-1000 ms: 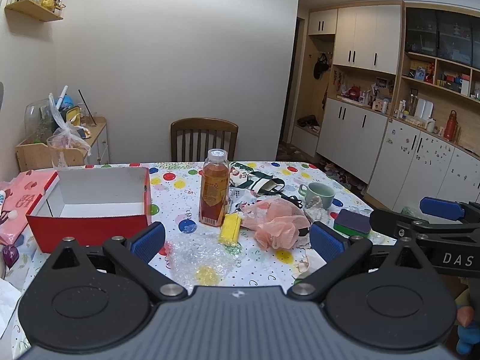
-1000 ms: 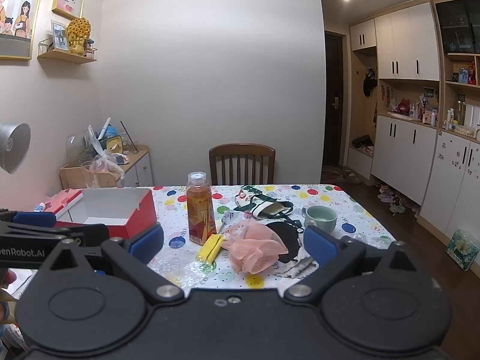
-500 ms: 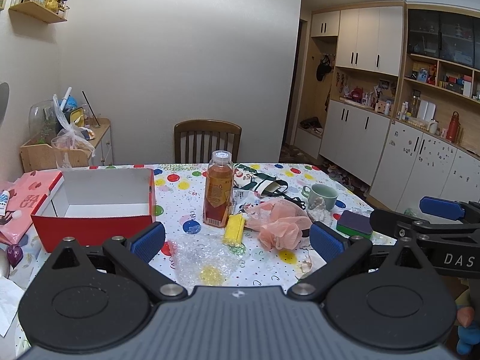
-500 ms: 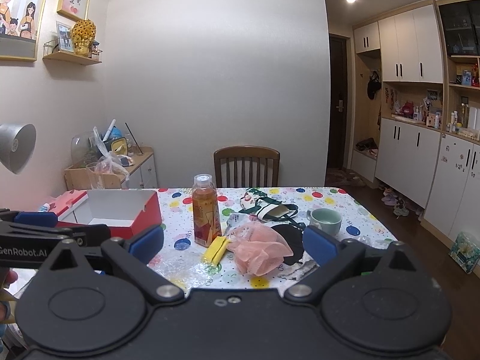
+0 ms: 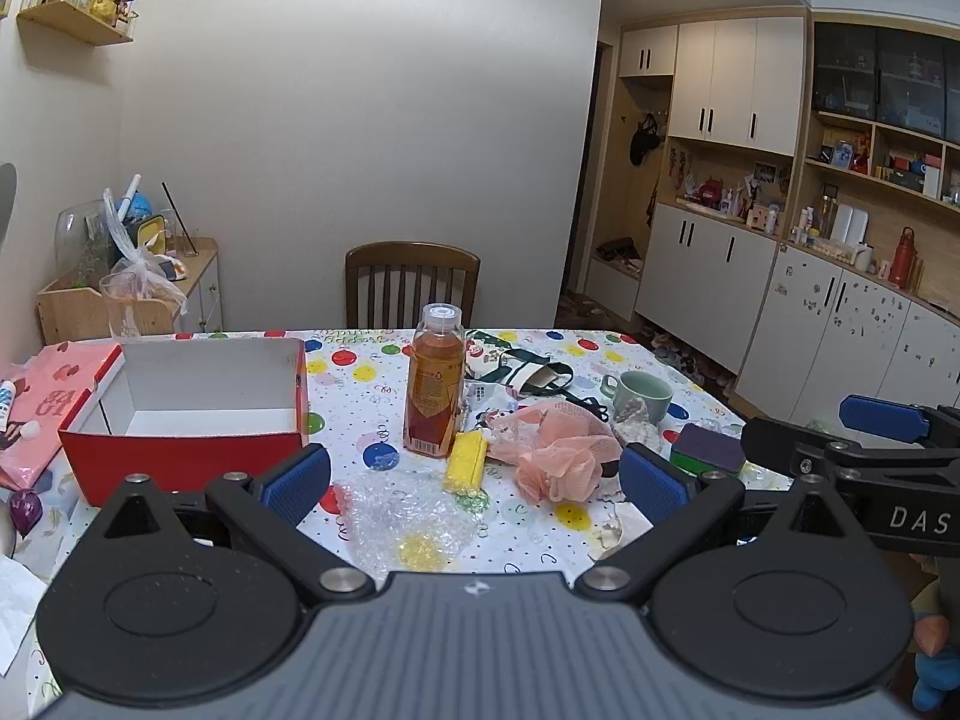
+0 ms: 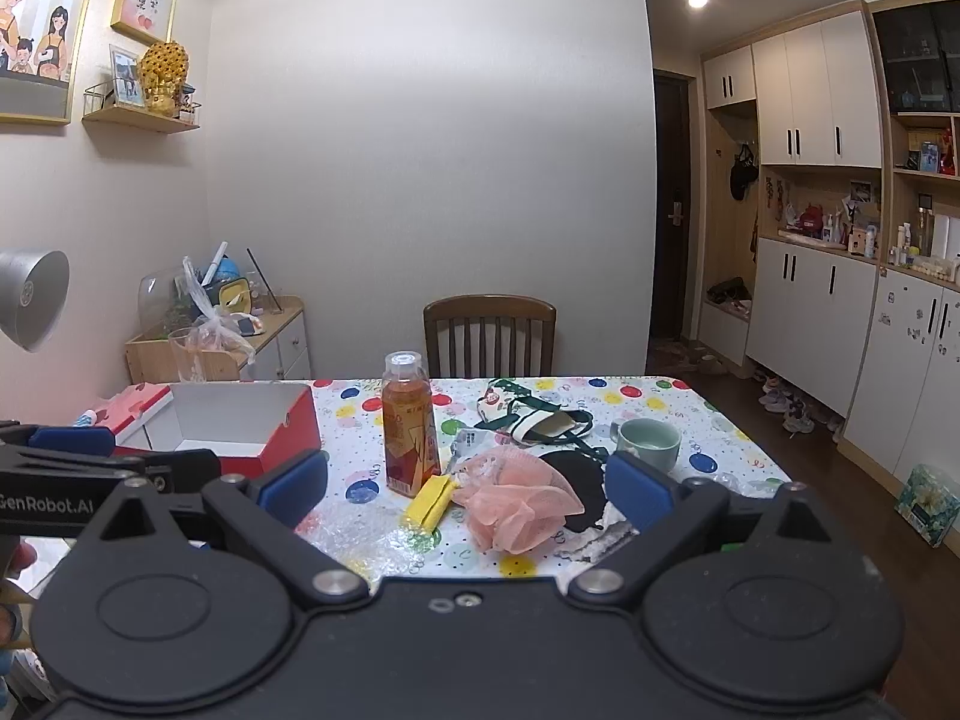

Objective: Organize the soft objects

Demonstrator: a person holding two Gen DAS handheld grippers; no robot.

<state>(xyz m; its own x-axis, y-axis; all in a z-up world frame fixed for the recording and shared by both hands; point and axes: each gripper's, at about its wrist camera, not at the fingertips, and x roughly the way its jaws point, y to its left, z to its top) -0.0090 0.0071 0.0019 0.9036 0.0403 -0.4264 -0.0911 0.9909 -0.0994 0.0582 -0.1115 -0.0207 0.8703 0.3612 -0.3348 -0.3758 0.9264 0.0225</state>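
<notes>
A: Both tools hang short of the table's (image 5: 360, 384) near edge, left gripper (image 5: 474, 480) and right gripper (image 6: 465, 483) spread wide, holding nothing.

B: Best first pick, I'd say: pinch the pink mesh pouf (image 5: 561, 450) mid-table, then carry it to the red box (image 5: 180, 456) at the left edge.

A: Count: one box, one juice bottle (image 5: 435, 384), one pouf, one green mug (image 5: 642, 396), one yellow sponge (image 5: 465, 461).

home dining room | table (image 5: 540, 546) (balloon-print cloth) | chair (image 6: 489, 333) | cabinets (image 5: 708, 282) | family picture (image 6: 33, 30)
</notes>
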